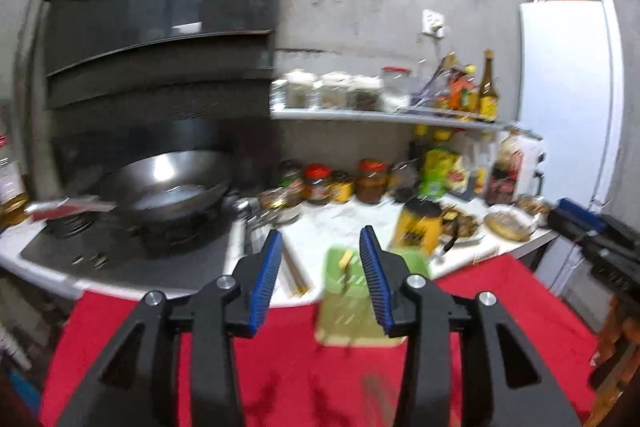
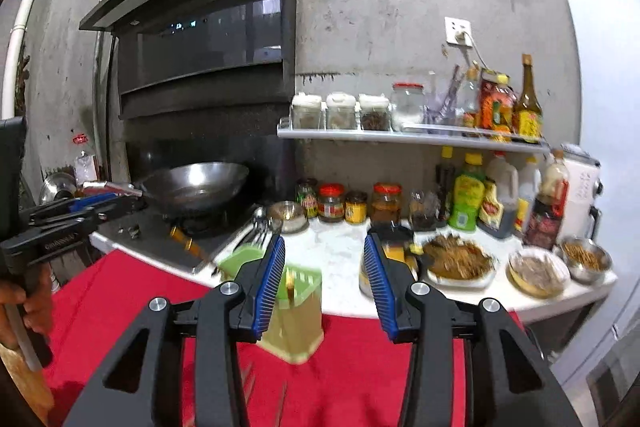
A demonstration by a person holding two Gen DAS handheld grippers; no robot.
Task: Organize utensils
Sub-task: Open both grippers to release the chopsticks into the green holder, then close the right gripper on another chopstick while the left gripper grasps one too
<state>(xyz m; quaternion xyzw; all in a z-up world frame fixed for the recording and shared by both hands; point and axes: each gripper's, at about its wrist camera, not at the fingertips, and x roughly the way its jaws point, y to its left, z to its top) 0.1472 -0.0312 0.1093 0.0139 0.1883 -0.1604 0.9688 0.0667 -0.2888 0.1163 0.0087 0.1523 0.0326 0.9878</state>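
Observation:
A green utensil holder (image 1: 347, 301) (image 2: 294, 315) stands on a red cloth (image 1: 280, 367) (image 2: 352, 371) at the counter's near edge, with something thin and yellow sticking out of its top. My left gripper (image 1: 320, 247) is open and empty, raised in front of the holder. My right gripper (image 2: 325, 251) is open and empty, above and just right of the holder. Several metal utensils (image 2: 258, 227) lie on the counter beside the stove. The left gripper also shows in the right wrist view (image 2: 86, 206) at far left. Both views are blurred.
A wok (image 1: 170, 189) (image 2: 196, 185) sits on the stove at left. Jars and sauce bottles (image 2: 468, 199) line the wall and a shelf (image 2: 400, 137). Dishes of food (image 2: 458, 261) and a yellow container (image 1: 418, 227) stand on the white counter (image 2: 340, 247). A white fridge (image 1: 568, 99) stands right.

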